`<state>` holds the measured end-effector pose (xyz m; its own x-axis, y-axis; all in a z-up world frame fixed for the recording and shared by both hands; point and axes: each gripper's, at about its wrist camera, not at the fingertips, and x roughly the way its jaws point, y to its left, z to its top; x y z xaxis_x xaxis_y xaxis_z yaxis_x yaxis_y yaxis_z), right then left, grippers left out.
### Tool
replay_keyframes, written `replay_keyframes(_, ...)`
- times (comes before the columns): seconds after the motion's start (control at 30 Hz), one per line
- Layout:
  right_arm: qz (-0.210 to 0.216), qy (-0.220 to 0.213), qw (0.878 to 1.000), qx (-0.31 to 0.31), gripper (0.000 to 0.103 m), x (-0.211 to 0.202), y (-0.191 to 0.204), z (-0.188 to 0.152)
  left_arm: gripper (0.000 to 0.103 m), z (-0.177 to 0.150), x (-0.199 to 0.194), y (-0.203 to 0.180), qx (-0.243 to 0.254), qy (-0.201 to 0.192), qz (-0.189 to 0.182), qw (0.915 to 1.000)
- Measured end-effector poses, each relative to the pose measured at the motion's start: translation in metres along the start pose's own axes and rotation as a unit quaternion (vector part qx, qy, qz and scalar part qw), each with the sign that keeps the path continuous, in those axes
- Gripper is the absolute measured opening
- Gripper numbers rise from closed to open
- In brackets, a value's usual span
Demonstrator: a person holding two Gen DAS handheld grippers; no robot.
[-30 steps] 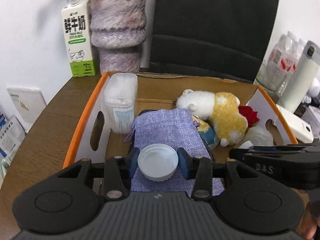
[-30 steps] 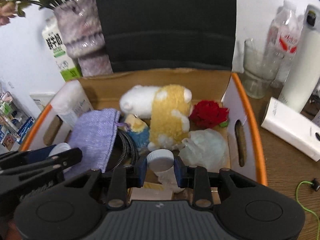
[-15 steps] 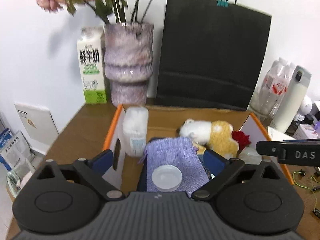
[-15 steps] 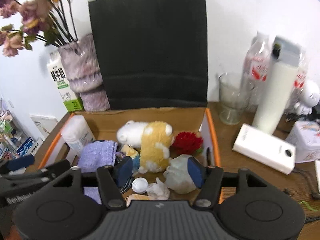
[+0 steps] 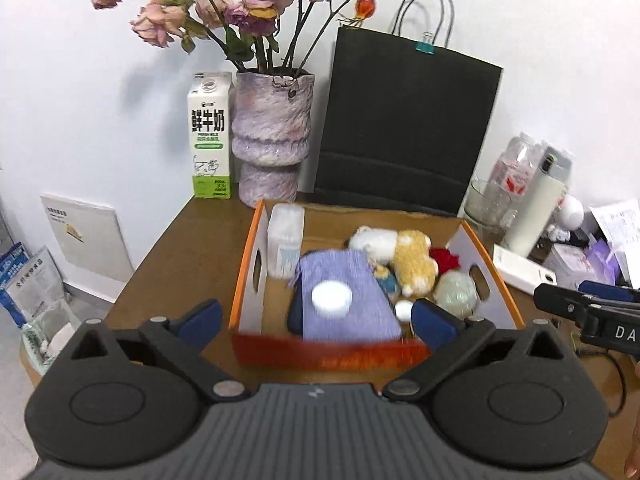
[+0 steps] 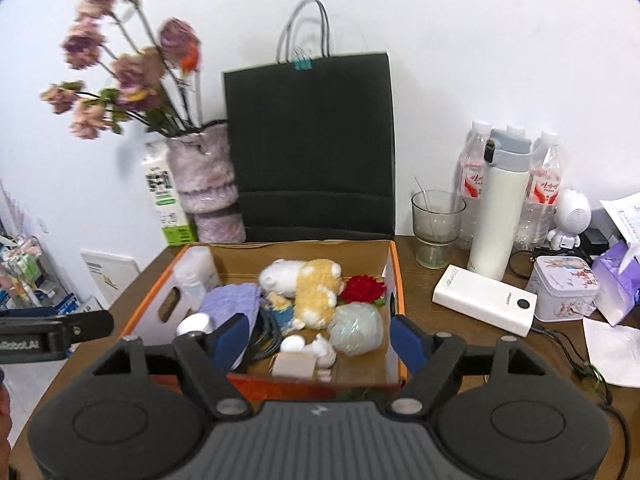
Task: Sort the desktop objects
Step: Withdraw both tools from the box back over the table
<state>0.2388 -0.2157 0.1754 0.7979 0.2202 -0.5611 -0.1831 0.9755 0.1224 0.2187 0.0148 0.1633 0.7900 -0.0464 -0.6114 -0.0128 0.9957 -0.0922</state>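
Observation:
An orange-edged cardboard box sits on the brown desk. In it lie a purple cloth pouch with a white lid on top, a white and yellow plush toy, a red flower, a pale crumpled ball, a clear tub and a small white bottle. My left gripper is open and empty, held above the box's near edge. My right gripper is open and empty over the box's near side.
Behind the box stand a milk carton, a purple vase of dried roses and a black paper bag. At the right are a glass, a white flask, water bottles, a white power bank, a tin and papers.
Both grippers opened and let go: the white lid now lies on the pouch, the small bottle in the box. Both have pulled back and up from the box.

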Motion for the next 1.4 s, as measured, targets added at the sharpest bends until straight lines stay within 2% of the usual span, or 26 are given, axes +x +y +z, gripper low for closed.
replay_keyframes(0.1, 0.006, -0.019, 1.000, 0.001, 0.079, -0.025, 0.004, -0.029, 0.103, -0.031, -0.023, -0.004, -0.003, -0.021, 0.008, 0.9997)
replay_keyframes(0.23, 0.003, -0.043, 0.999, -0.023, 0.083, -0.059, 0.010, -0.090, 0.103, -0.094, -0.055, -0.008, -0.017, -0.049, 0.016, 0.9985)
replay_keyframes(0.33, -0.004, -0.046, 0.998, -0.032, 0.083, -0.079, 0.009, -0.144, 0.103, -0.145, -0.073, -0.013, 0.013, -0.052, 0.009, 0.9985)
replay_keyframes(0.43, -0.015, -0.038, 0.999, -0.024, 0.083, -0.094, 0.008, -0.191, 0.103, -0.193, -0.096, -0.014, 0.044, -0.075, 0.006, 0.9962)
replay_keyframes(0.5, -0.014, -0.039, 0.998, -0.039, 0.083, -0.106, 0.014, -0.217, 0.103, -0.219, -0.107, -0.015, 0.065, -0.087, -0.006, 0.9940)
replay_keyframes(0.57, -0.003, -0.043, 0.998, -0.043, 0.083, -0.118, 0.020, -0.238, 0.103, -0.239, -0.113, -0.015, 0.074, -0.090, 0.000, 0.9932)
replay_keyframes(0.67, 0.000, -0.044, 0.997, -0.058, 0.083, -0.131, 0.030, -0.261, 0.103, -0.252, -0.114, -0.008, 0.059, -0.070, -0.021, 0.9956)
replay_keyframes(0.73, -0.003, -0.044, 0.997, -0.069, 0.083, -0.136, 0.038, -0.271, 0.103, -0.257, -0.113, -0.006, 0.046, -0.059, -0.015, 0.9971)
replay_keyframes(0.83, -0.009, -0.051, 0.994, -0.098, 0.083, -0.140, 0.049, -0.278, 0.103, -0.256, -0.112, -0.006, 0.047, -0.062, -0.003, 0.9969)
replay_keyframes(0.97, -0.044, -0.073, 0.984, -0.154, 0.083, -0.145, 0.061, -0.283, 0.103, -0.259, -0.111, -0.005, 0.052, -0.063, 0.008, 0.9967)
replay_keyframes(1.1, -0.027, -0.072, 0.986, -0.147, 0.083, -0.147, 0.061, -0.283, 0.103, -0.262, -0.107, -0.002, 0.049, -0.049, 0.011, 0.9975)
replay_keyframes(1.4, -0.017, -0.061, 0.989, -0.130, 0.082, -0.143, 0.058, -0.280, 0.103, -0.267, -0.101, -0.002, 0.053, -0.033, 0.009, 0.9980)
